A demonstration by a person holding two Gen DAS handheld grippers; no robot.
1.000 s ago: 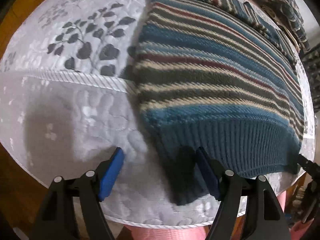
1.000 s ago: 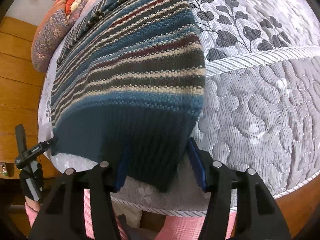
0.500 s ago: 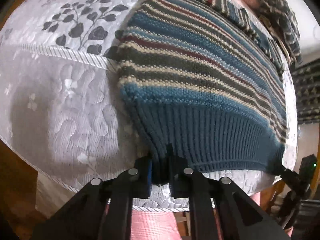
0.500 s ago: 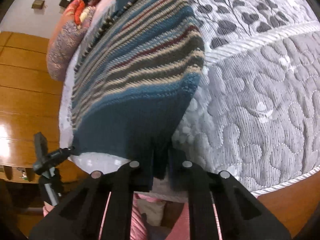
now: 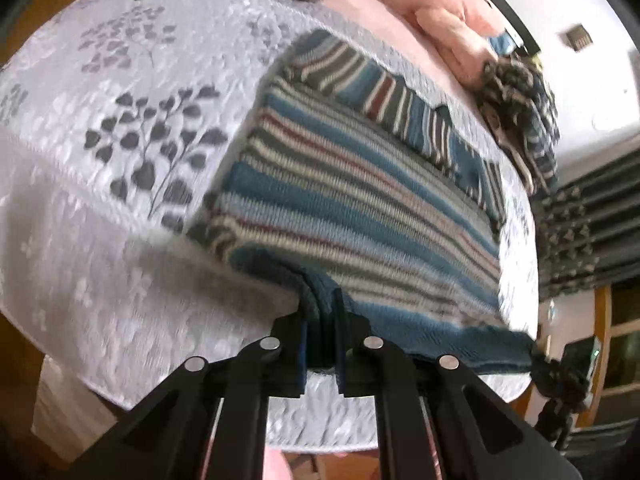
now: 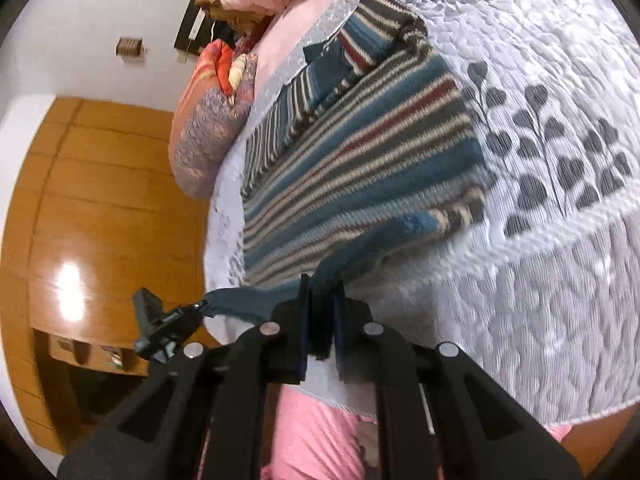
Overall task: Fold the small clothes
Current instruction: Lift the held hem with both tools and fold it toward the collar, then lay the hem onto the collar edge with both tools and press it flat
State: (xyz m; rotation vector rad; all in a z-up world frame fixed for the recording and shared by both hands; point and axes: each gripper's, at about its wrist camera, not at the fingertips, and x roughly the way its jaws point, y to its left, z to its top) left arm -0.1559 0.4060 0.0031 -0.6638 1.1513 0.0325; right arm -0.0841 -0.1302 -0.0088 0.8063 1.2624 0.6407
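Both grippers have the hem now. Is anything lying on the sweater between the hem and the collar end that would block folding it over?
Nothing visible does. The left gripper and right gripper each clamp the teal hem of the striped sweater, and its striped body up to the folded sleeves lies bare. The pillows and pink bedding sit beyond the collar end.

We have closed both the left gripper (image 5: pixel 321 334) and right gripper (image 6: pixel 320 330) on the striped sweater's (image 5: pixel 360 208) ribbed hem and lifted it off the quilted mattress (image 5: pixel 100 240).
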